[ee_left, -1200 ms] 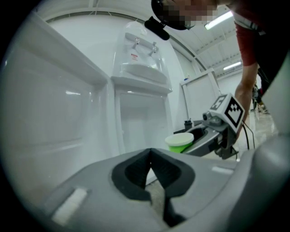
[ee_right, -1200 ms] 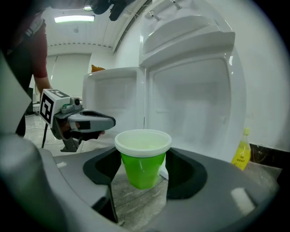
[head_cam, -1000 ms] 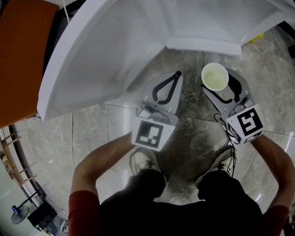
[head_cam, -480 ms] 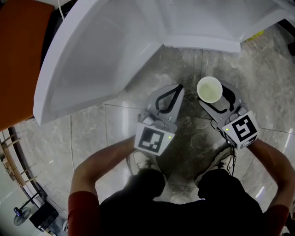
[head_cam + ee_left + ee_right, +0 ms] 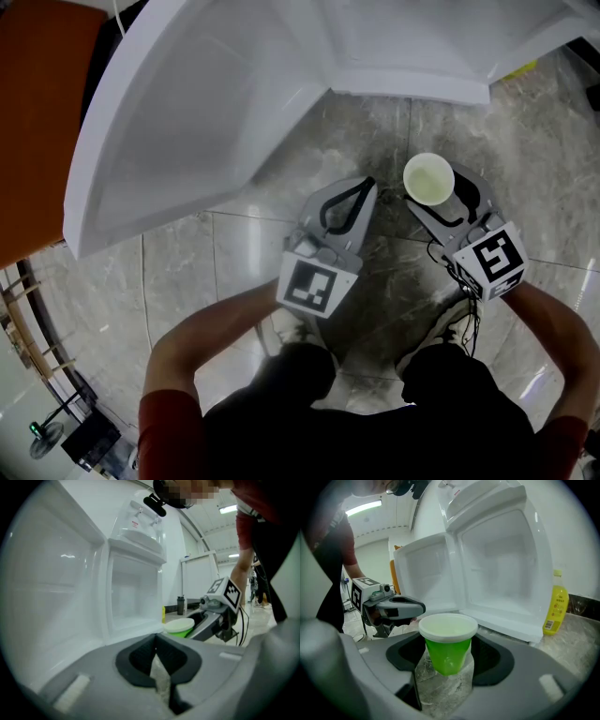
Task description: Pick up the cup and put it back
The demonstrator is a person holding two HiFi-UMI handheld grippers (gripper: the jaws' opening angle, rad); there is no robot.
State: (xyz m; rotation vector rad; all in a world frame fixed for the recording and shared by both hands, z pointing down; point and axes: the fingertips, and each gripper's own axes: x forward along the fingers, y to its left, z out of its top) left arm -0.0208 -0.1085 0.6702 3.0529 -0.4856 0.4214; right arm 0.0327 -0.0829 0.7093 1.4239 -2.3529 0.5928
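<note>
A green cup with a white rim sits upright between the jaws of my right gripper, which is shut on its sides and holds it above the marble floor. From the head view the cup shows its pale inside at the tip of the right gripper, just in front of the open white fridge. My left gripper hangs to the left of it, shut, with nothing between its black pads. In the left gripper view its tips meet, and the cup shows beyond them to the right.
The open fridge door spreads over the upper left, and the empty fridge compartment lies ahead. A yellow bottle stands at the fridge's right. An orange panel is at far left. The person's shoes are on the floor below the grippers.
Both grippers have drawn back a little from the fridge toward the person; the cup came along in the right gripper. In the last half second they barely moved.
</note>
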